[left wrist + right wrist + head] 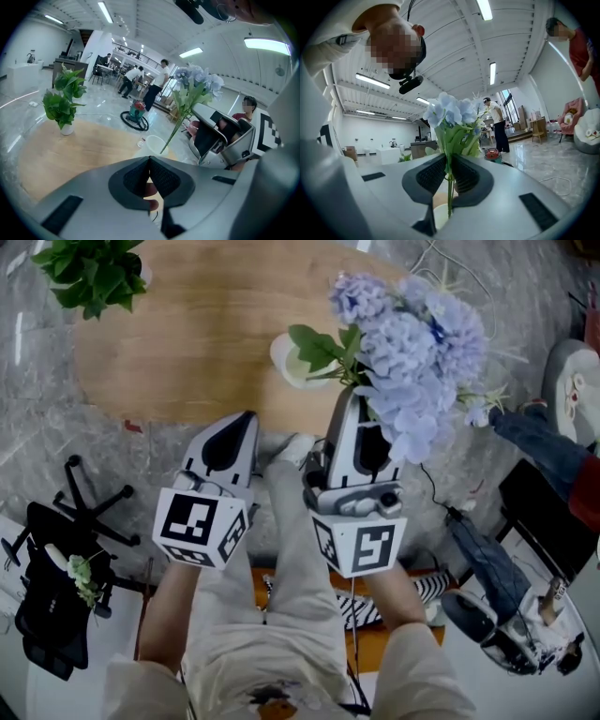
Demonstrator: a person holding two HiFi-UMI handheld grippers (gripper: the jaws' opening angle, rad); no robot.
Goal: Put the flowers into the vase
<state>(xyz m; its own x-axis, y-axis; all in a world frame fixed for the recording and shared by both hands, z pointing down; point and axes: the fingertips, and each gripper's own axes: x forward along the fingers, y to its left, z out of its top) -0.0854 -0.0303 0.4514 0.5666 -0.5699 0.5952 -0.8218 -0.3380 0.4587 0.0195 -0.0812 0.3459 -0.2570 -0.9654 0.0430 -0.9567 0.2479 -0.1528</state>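
The flowers (412, 343) are clamped by the stems in the right gripper (449, 164); the vase (292, 362) stands just ahead, below its jaws; the left gripper (149, 161) is closed, empty; insertion seems in hand; stem ends need lowering into the mouth.

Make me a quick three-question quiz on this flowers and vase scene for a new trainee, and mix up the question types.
1. Multiple choice: what does the right claw grip? A) the flowers by their stems; B) a pair of scissors; C) nothing.
2. True or false: the left claw also holds a flower.
3. Fill in the blank: the white vase stands on a ___ table.

Key: 1 A. 2 False: its jaws are together with nothing between them. 3 wooden.
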